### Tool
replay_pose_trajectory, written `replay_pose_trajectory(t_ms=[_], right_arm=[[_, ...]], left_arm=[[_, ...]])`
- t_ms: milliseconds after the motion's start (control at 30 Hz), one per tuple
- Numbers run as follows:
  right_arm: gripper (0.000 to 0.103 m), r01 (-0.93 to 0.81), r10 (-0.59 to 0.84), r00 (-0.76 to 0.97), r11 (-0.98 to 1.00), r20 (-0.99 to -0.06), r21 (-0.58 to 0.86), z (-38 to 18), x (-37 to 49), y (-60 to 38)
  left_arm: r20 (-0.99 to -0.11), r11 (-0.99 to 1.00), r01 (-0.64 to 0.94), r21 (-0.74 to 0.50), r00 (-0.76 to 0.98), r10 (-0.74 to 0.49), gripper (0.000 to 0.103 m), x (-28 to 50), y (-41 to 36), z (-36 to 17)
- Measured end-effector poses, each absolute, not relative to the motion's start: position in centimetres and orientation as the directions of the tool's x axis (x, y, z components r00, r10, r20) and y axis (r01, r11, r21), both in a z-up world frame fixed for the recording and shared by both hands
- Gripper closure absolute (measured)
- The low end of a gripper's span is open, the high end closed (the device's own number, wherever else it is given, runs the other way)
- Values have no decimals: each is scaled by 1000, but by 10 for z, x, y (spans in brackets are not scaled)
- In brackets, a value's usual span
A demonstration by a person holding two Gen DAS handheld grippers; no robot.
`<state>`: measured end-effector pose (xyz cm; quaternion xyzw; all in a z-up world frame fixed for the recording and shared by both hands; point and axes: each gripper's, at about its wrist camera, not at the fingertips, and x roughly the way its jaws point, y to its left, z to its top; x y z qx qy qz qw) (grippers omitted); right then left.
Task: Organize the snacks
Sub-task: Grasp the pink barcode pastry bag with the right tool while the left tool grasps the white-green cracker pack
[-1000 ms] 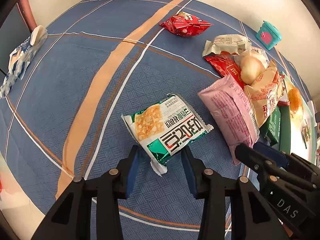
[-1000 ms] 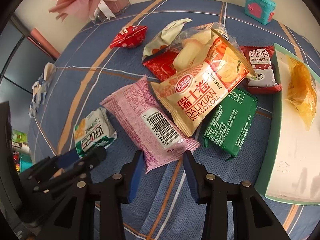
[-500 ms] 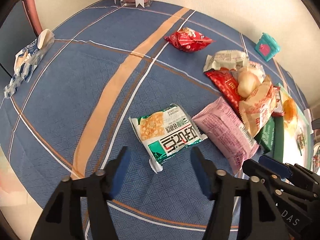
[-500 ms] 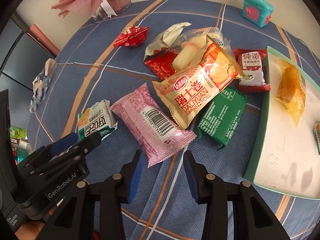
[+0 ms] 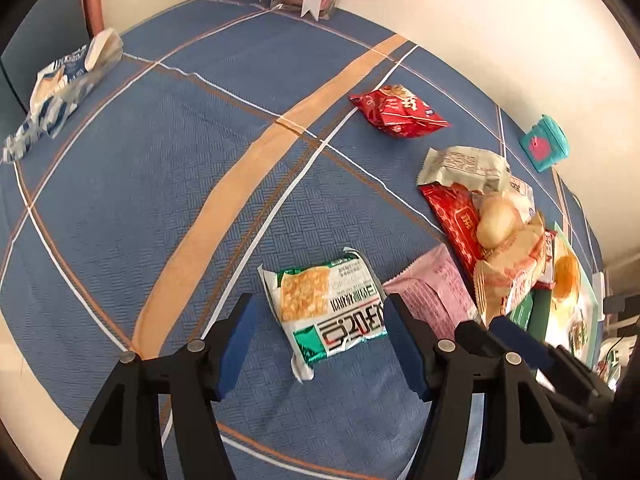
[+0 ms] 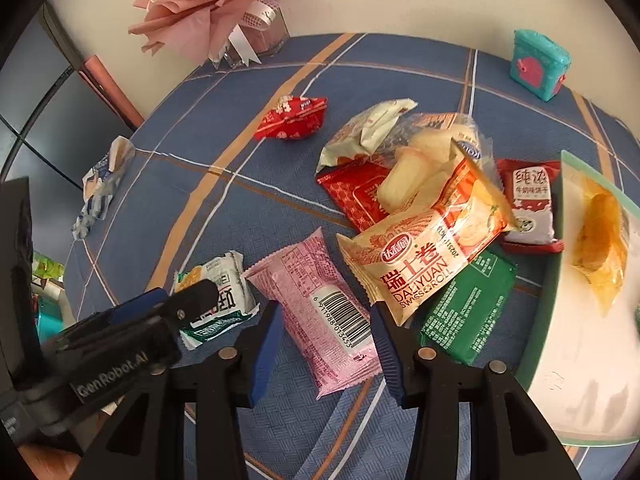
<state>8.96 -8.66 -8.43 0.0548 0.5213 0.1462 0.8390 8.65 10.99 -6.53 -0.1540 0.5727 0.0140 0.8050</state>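
Right wrist view alone — pink bouquet (image 6: 208,4) whole, green packet (image 6: 468,304) unobscured

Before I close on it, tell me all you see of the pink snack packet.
The pink snack packet is a glossy plastic pillow pack with crimped ends, sealed, lying flat on the blue tablecloth, back side up with small print and a white barcode label. Its near end sits between the open pads of the right hand-held gripper, untouched. The orange Swiss roll bag lies just beside its far right edge.
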Motion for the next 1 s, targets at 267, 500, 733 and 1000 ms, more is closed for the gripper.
replay_pose_trajectory(t_ms=[267, 500, 733, 1000], right_arm=[[52, -213, 288, 384, 952, -877, 220, -97, 99, -75], [51, -237, 279, 350, 950, -894, 203, -115, 105, -60], [53, -252, 231, 352, 957, -907, 146, -120, 103, -52], [61, -223, 223, 331, 963, -917, 154, -115, 102, -64]], left_arm=[[-933, 956, -183, -231, 321, -164, 37, 101, 97, -74], [-945, 964, -157, -214, 285, -164, 37, 108, 81, -90], [-941, 965, -144, -217, 293, -168, 43, 107, 75, -93], [-934, 956, -163, -245, 304, -188, 48, 100, 79, -91]])
